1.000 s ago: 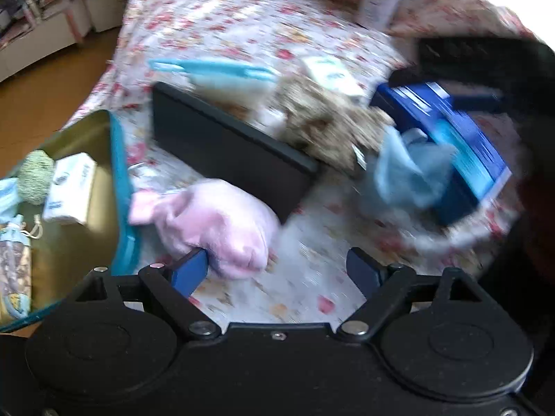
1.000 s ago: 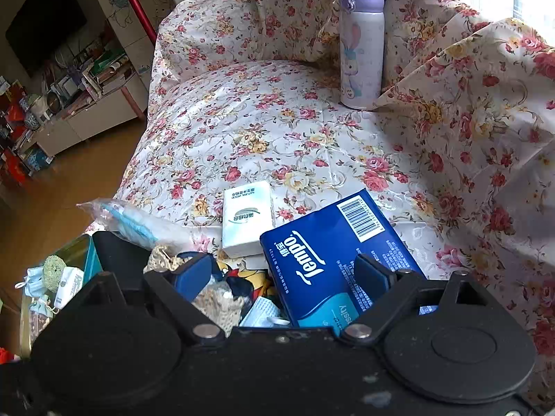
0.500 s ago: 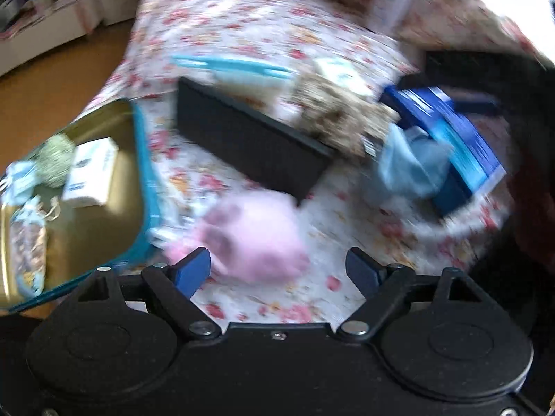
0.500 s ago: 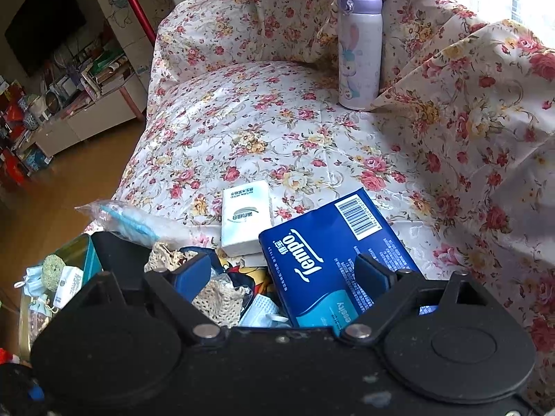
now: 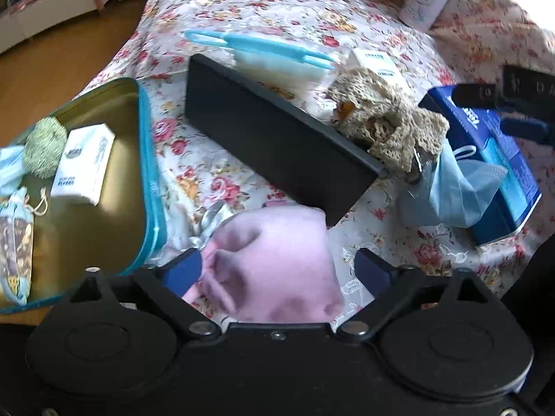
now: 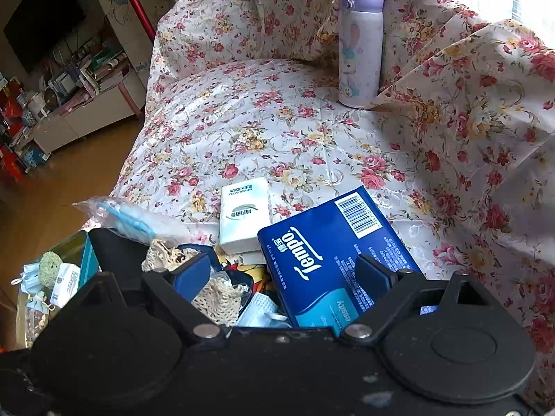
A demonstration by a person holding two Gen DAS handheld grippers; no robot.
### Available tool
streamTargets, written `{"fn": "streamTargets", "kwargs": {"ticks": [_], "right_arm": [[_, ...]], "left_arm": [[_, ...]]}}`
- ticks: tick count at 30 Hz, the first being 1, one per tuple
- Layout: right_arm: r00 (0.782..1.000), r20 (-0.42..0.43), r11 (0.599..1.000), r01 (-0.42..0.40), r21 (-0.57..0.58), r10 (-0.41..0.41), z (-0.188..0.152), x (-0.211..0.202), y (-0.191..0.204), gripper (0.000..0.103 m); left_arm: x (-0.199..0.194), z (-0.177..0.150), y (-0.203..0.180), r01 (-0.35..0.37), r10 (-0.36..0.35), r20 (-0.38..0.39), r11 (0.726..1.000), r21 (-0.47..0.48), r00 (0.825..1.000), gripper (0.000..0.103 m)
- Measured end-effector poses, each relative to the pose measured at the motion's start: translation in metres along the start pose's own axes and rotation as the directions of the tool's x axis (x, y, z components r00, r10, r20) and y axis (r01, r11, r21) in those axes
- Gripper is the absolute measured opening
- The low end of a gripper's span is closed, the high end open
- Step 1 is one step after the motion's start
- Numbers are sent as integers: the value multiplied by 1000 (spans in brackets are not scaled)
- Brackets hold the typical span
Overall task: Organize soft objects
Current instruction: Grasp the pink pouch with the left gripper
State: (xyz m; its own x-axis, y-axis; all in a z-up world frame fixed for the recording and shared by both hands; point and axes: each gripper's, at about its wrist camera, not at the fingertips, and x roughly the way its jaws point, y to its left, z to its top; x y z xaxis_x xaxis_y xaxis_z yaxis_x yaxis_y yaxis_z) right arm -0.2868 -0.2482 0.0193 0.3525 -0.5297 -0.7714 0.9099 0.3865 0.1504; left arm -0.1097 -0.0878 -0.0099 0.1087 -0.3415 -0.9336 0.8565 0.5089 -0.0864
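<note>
On floral sofa cover: left gripper over pink pouch, tin beside.

Left wrist: jaws wide, just been opening further; pouch lies between them on the cover, left pad at its edge, right pad clear, no grip. Pouch looks light, soft, squashy; probably best pinched across its bulky middle. Tin already holds a tissue pack and green ball.
Right wrist: right gripper wide open, holding nothing, above blue Tempo pack and lace.
</note>
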Motion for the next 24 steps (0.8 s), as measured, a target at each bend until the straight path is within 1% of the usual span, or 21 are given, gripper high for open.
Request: {"fn": "streamTargets", "kwargs": {"ticks": [3,5,6,7,9,11,13,17,19,22,24], "right_arm": [[1000,-4,1000,1,-1,-1,0,1,0,91],[1000,-7,1000,1,2,-1,0,2,-1,91],[1000,-8,1000,0,4,0,1,2,-1,91],[1000,-8,1000,0,6,0,1,3,-2,91],[1000,-10,1000,0,8,0,1,3,-2,91],[1000,-10,1000,0,9,0,1,3,-2,91],[1000,-10,1000,0,8,0,1,3,-2,91],[1000,-9,1000,5,5,-5,1,3,-1,91],[1000,-6,1000,11,1,-11,0,1,0,91],[1000,0,1000,16,-10,-16,0,0,2,92],[1000,4,999,24,-25,-24,-1,-1,4,92]], "left_arm": [[6,2,-5,-22,23,-6,1000,19,1000,90],[7,2,-9,-34,34,2,999,33,999,79],[5,1,-10,-38,38,11,998,41,999,63],[3,0,-12,-50,49,19,998,49,999,58],[-1,-2,-12,-41,40,27,998,44,999,56],[-4,-4,-8,7,-8,14,1000,18,1000,55],[-8,-8,-8,24,-24,-1,1000,2,1000,54],[-11,-14,-12,11,-11,-17,1000,10,1000,55],[-8,-15,-13,3,-2,-17,1000,10,1000,57],[-1,-14,-15,-9,9,-7,1000,2,1000,59],[3,-15,-18,-30,30,3,999,11,1000,60]]}}
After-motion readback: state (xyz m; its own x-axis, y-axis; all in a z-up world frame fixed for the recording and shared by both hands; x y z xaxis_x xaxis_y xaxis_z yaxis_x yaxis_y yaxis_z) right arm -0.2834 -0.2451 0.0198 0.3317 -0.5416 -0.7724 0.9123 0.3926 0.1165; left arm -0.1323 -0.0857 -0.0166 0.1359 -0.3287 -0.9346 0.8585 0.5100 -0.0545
